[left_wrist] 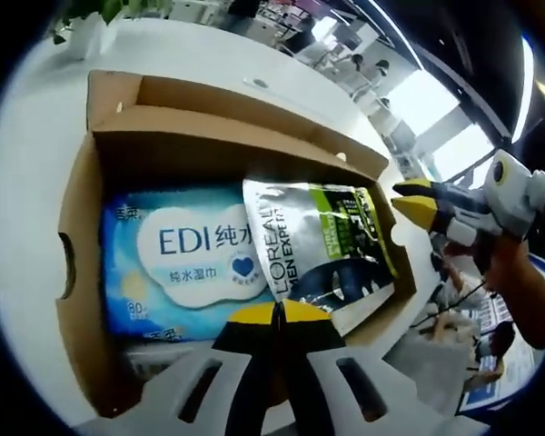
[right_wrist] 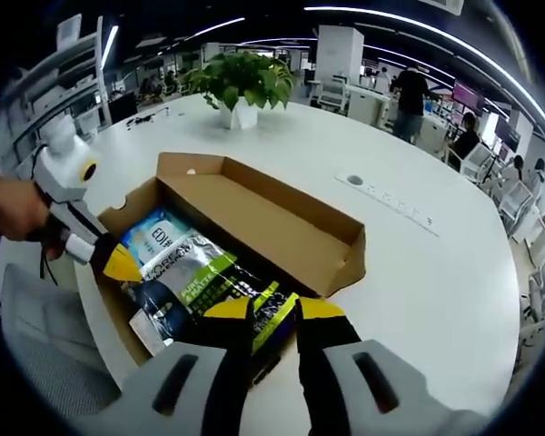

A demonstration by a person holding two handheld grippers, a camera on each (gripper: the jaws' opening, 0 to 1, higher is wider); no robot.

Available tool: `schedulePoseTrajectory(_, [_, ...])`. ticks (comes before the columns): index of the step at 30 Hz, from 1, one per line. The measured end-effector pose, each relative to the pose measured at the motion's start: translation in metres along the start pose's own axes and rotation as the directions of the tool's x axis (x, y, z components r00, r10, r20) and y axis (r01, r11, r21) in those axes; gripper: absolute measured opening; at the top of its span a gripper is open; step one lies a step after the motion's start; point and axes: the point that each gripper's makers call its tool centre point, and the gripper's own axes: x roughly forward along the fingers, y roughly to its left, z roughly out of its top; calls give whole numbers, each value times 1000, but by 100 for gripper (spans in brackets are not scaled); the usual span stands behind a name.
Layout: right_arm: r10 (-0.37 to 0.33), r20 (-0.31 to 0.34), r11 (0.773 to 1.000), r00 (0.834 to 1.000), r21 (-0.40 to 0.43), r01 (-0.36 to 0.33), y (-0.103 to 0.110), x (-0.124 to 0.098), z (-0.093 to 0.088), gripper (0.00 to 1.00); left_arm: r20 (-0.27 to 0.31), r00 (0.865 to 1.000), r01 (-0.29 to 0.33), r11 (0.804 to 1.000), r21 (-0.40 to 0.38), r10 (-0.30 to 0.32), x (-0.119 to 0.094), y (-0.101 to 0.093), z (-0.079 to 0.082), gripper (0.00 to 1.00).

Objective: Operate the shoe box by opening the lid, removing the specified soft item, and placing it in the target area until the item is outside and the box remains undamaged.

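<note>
In the left gripper view, the left claw (left_wrist: pixel 277 313) sits lowest and nearest, its yellow tips pressed together with nothing between them, poised over the near edge of the open shoe box (left_wrist: pixel 77 209). Inside the box lie two soft packs side by side: a blue wet-wipes pack (left_wrist: pixel 177 259) marked EDI toward the left, flat on the box floor, and a silver-and-green L'Oreal Men Expert pouch (left_wrist: pixel 322 250) to its right, overlapping the wipes' edge and leaning toward the right wall. The lid flap (left_wrist: pixel 227 100) stands folded back past the far wall. The white counter (left_wrist: pixel 27 182) lies bare along the box's left side. At the far right the right claw (left_wrist: pixel 413 200) hovers just off the box's right wall.

In the right gripper view, the right claw (right_wrist: pixel 274 311) is narrowly parted, tips over the pouch's near end; whether they grip it I cannot tell. A potted plant (right_wrist: pixel 239 86) stands well beyond the box.
</note>
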Motion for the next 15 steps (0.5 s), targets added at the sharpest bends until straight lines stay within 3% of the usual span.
schedulePoseTrajectory(15, [37, -18, 999, 999, 14, -37, 17, 15, 0, 15, -13, 1000, -23, 1000, 2, 23, -15, 20, -8, 0])
